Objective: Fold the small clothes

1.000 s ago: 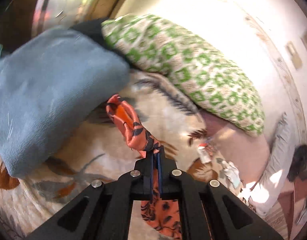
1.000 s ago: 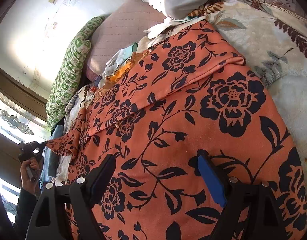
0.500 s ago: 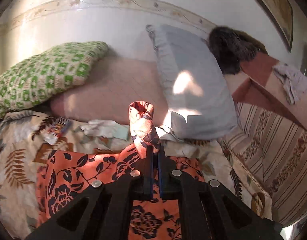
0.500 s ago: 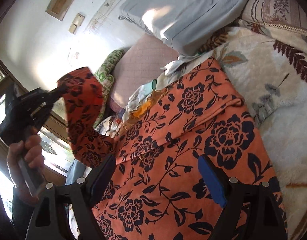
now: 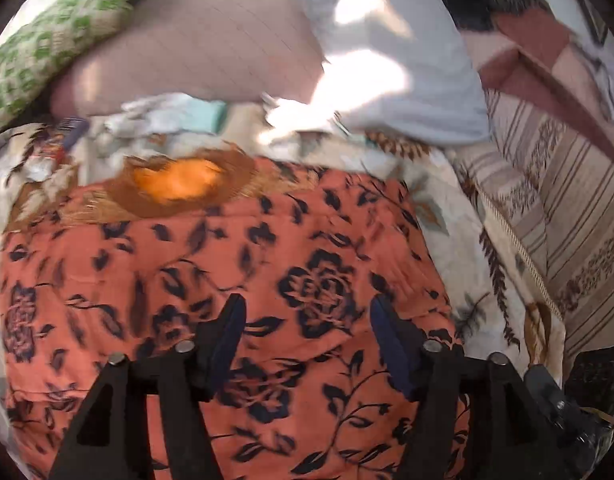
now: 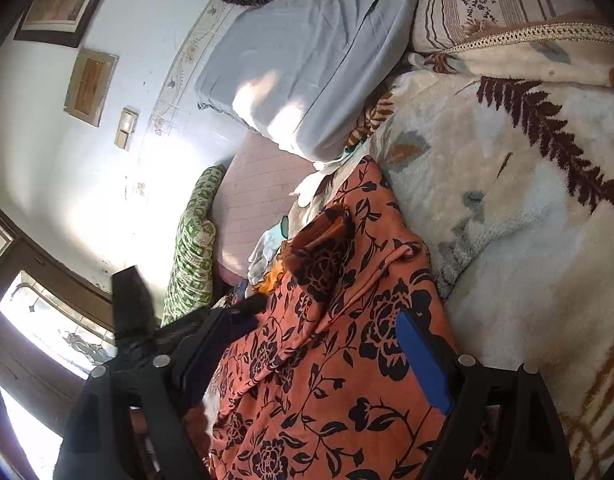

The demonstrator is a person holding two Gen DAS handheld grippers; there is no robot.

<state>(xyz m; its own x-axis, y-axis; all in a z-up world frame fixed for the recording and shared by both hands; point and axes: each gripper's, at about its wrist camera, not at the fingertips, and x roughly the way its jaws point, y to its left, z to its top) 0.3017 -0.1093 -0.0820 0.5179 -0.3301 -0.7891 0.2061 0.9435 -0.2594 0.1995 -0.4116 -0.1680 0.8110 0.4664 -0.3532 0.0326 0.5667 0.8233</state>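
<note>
Both grippers now stand over the orange floral garment point(image 5: 235, 280), which lies spread on the leaf-patterned blanket point(image 6: 507, 184) of the bed, and neither one has cloth pinched between its pads. A second ago the left gripper point(image 5: 303, 320) was clamped on a bunched end of that garment and carrying it up and across; now its jaws are opening, the fingers point(image 5: 227, 328) stand well apart, and the cloth shows flat beneath the gap rather than caught in it. In the right wrist view the carried end has come to rest as a doubled flap point(image 6: 327, 248) lying over the middle of the garment, with its darker underside and a little orange lining turned up near the far edge. The right gripper point(image 6: 315, 344) hangs wide open over the near part of the same garment, as it did a second ago, with nothing in its grip, though it has swung to look more along the bed. Behind the cloth a green patterned pillow point(image 5: 47, 40), a pink cushion point(image 5: 195, 44) and a grey pillow point(image 6: 303, 60) lean at the wall, and a small pile of pale laundry point(image 5: 167, 114) sits just past the garment's far edge. One fold appears to have been laid, judging by the flap; it looks loose and a little crooked, so it likely needs smoothing or squaring before the next fold is taken from the other side.
</note>
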